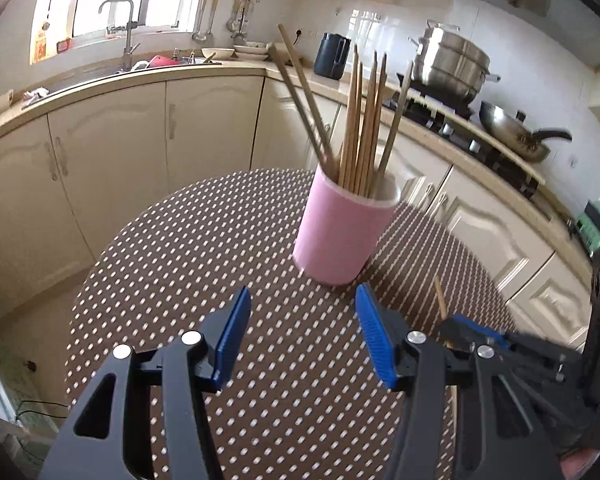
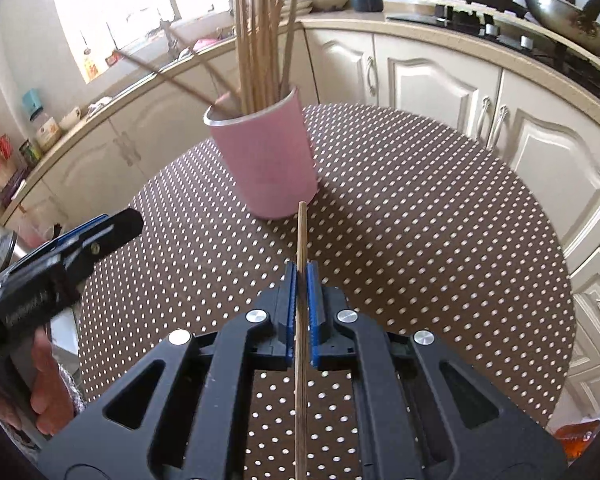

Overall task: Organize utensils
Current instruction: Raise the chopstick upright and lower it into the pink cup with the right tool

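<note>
Surface [image 2: 420,220]: round, covered in a brown cloth with white dots; it carries the pink cup and stands in a kitchen between cream cabinet fronts.
Pink cup [image 2: 266,160]: cylindrical, pale inner wall, standing on the far half of the surface; in the left wrist view [image 1: 342,232] it sits just beyond the left claw's open tips.
Chopsticks in cup [image 2: 258,52]: a bundle of light wooden sticks standing in the pink cup, most near upright and close together; two darker ones lean well out to one side, seen also in the left wrist view [image 1: 364,120].
Left claw [image 1: 302,334]: jaws standing about half apart, blue ribbed pads facing each other, nothing between them and nothing touched; only dotted cloth shows in the gap. In the right wrist view it appears at the left edge [image 2: 100,236], with part of a person's hand [image 2: 50,388] on its grip.
Right claw [image 2: 301,280]: jaws drawn fully together, blue pads pressed on either side of one chopstick. Seen from the left wrist view it lies low at the right [image 1: 466,330], blurred.
Held chopstick [image 2: 301,232]: single light wooden stick, gripped along its length by the right claw, running forward past the pads; its far tip ends just in front of the pink cup's base in the picture. Whether it touches the cup cannot be told. Its free end shows in the left wrist view [image 1: 440,298].
</note>
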Tool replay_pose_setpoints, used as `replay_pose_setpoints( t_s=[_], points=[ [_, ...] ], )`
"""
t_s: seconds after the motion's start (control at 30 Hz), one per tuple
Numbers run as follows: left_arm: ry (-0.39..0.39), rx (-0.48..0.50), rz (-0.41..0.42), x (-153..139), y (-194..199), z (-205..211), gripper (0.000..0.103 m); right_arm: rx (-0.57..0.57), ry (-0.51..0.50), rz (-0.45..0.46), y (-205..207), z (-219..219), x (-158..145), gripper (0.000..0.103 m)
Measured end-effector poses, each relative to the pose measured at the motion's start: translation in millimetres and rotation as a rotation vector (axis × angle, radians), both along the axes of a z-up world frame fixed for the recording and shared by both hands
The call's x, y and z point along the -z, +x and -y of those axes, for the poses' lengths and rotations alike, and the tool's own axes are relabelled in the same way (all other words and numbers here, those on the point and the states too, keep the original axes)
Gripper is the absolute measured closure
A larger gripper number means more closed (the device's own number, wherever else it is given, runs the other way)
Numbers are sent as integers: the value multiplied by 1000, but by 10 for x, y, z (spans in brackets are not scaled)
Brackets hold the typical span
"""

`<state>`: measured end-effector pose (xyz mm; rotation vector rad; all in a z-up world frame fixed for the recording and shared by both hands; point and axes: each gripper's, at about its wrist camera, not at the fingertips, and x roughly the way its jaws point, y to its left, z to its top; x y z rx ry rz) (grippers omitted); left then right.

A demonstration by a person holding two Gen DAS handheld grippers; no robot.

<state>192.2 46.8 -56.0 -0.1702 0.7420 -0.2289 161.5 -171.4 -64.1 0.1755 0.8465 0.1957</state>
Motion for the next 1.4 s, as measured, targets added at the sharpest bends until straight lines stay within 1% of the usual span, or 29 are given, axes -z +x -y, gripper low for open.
replay_pose_setpoints(
  t_s=[0.1, 0.2, 0.3, 0.43, 0.47, 0.5, 0.53, 0.57, 0.63, 0.67, 0.73, 0.8, 0.93, 1.2, 1.3, 1.4],
  points=[
    [-50, -8, 8, -87, 165, 1, 49, 21, 7, 7, 15, 79, -60, 97],
    [-56, -31, 14, -143, 311, 41, 49, 37, 13, 15, 59, 122, -96, 97],
    [-61, -24, 24, -187, 466, 125, 49, 55, 21, 28, 83, 199, -165, 97],
    [-60, -42, 13, -166, 681, 179, 49, 89, 24, 54, 145, 310, -296, 97],
    [-59, -40, 6, -157, 721, 192, 50, 96, 24, 63, 159, 328, -331, 97],
    [-61, -31, -5, -140, 786, 212, 55, 100, 25, 74, 174, 340, -367, 97],
    [-64, -29, -9, -126, 822, 219, 66, 104, 25, 86, 182, 354, -409, 97],
    [-69, -32, -16, -108, 865, 222, 71, 111, 25, 98, 197, 373, -450, 97],
    [-90, -35, -36, -60, 965, 207, 78, 118, 22, 117, 241, 402, -518, 97],
    [-109, -25, -39, -47, 1004, 182, 83, 121, 19, 127, 263, 414, -549, 97],
    [-129, -5, -38, -31, 1030, 187, 88, 133, 11, 144, 306, 421, -627, 97],
    [-100, -4, -21, -35, 1040, 236, 88, 145, 8, 175, 375, 459, -747, 97],
    [-76, -3, 7, -27, 1033, 289, 88, 167, 0, 259, 471, 494, -1080, 97],
    [-58, -5, 26, -21, 1015, 300, 88, 165, -18, 469, 623, 340, -1914, 97],
    [-64, -2, 29, -10, 1012, 284, 88, 158, -5, 516, 677, 265, -2139, 97],
    [-61, -1, 33, -9, 1007, 296, 88, 143, -2, 545, 719, 185, -2297, 97]
  ],
)
